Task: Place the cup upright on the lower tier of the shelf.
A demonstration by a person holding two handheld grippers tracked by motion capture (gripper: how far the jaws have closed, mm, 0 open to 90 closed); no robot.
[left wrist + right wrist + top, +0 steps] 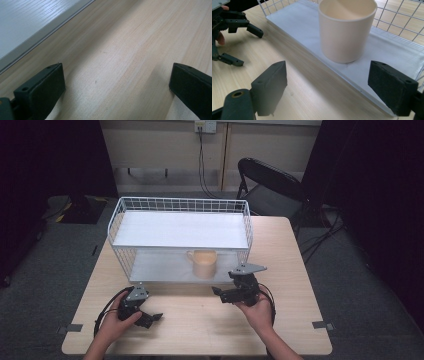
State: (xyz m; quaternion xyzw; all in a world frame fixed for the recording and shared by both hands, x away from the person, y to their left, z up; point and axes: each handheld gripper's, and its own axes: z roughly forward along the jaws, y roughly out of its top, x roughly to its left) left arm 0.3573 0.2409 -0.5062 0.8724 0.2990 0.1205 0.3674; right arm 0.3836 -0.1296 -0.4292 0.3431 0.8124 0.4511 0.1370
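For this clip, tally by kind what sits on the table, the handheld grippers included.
Wire shelf racks: 1, white rack
Cups: 1, cream cup on the rack's lower shelf
Grippers: 2, left gripper and right gripper, both with jaws apart
Total: 4

cream cup (347, 30), white rack (180, 230), black gripper (327, 87)

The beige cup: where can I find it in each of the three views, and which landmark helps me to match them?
High view: the beige cup stands centre, on the lower shelf of the white wire rack.
Left gripper view: not in it.
Right gripper view: upper centre, upright on that shelf.
Shared landmark: the shelf's white front edge against the wooden table.
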